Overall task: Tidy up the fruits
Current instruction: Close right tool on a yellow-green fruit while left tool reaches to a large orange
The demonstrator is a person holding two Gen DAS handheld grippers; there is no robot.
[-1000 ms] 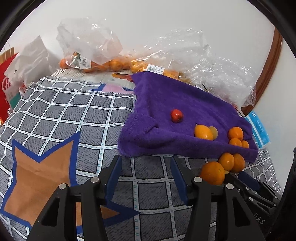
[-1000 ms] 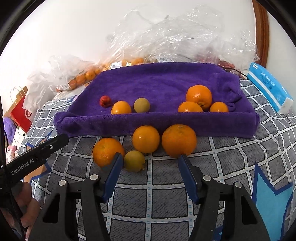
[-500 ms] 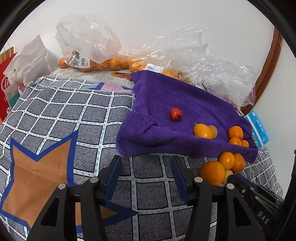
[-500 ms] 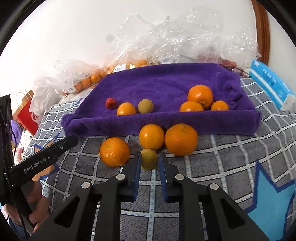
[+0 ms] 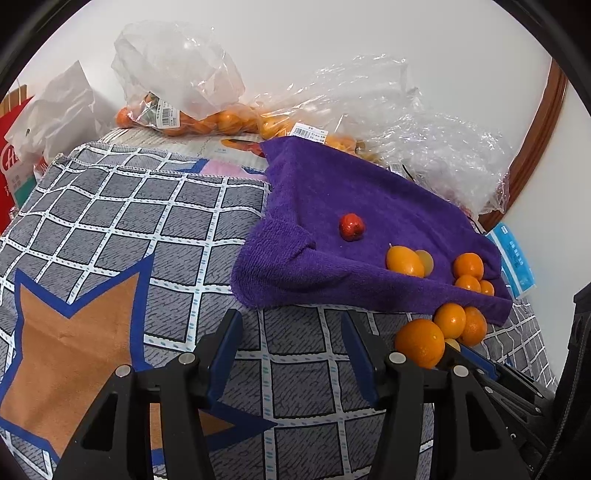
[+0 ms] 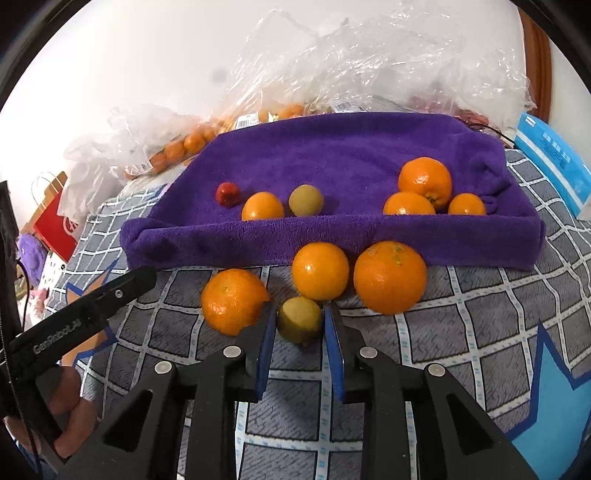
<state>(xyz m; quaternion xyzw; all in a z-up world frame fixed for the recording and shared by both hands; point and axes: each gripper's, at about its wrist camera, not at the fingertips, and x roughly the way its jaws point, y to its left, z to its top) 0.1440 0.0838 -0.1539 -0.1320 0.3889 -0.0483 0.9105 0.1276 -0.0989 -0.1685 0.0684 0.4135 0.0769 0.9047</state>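
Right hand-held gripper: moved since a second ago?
Yes. The right hand-held gripper advanced toward the purple towel and shut on the small greenish fruit.

Grey checked cloth [image 5: 110, 221] with an orange, blue-edged star [image 5: 74, 314] covering the surface. Red paper bag [image 6: 51, 221] at far left. Blue-and-white packet [image 6: 554, 155] at right, beside a curved wooden frame [image 5: 535, 140] against the white wall [image 5: 332, 33].

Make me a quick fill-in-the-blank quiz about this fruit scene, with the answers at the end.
1. The right gripper is shut on a small ____ fruit.
2. The towel under six of the fruits is ____.
3. The left gripper holds ____.
4. The number of loose oranges in front of the towel is ____.

Answers: yellow-green; purple; nothing; three
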